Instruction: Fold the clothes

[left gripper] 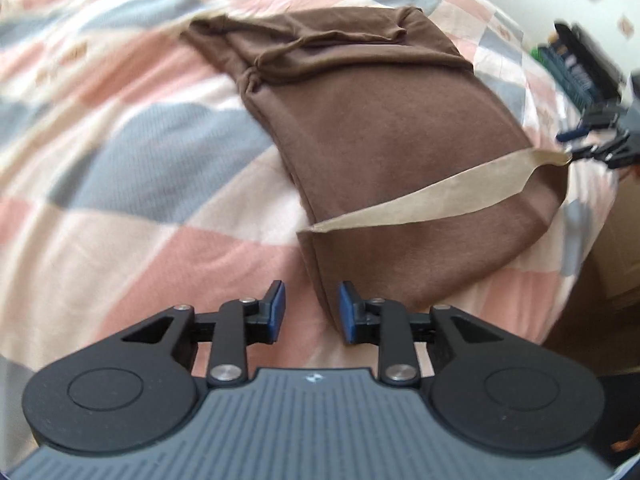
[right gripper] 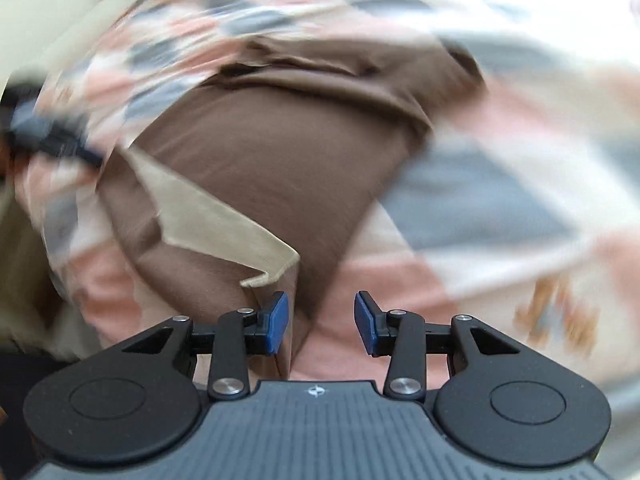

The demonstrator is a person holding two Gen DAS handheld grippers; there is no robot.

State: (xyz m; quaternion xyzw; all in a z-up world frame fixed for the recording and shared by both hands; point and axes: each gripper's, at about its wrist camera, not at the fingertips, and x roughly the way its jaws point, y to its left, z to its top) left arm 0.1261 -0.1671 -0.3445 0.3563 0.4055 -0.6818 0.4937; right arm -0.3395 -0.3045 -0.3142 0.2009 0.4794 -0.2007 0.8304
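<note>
A brown garment (left gripper: pixel 384 152) lies partly folded on a checked bedspread (left gripper: pixel 120 160), with a lighter beige inner side (left gripper: pixel 440 200) turned up along a flap. My left gripper (left gripper: pixel 311 312) is open just above the garment's near corner. In the right wrist view the same brown garment (right gripper: pixel 280 152) and its beige flap (right gripper: pixel 216 220) show, blurred. My right gripper (right gripper: pixel 321 322) is open over the garment's near edge, holding nothing. The other gripper appears blurred at the left edge of the right wrist view (right gripper: pixel 52 136) and at the right edge of the left wrist view (left gripper: pixel 600 140), touching the flap's tip.
The bedspread is pink, grey and cream squares (right gripper: pixel 500 200) and fills both views. A dark object (left gripper: pixel 580 64) sits past the bed's right edge. A pale wall (right gripper: pixel 36 8) lies beyond the bed.
</note>
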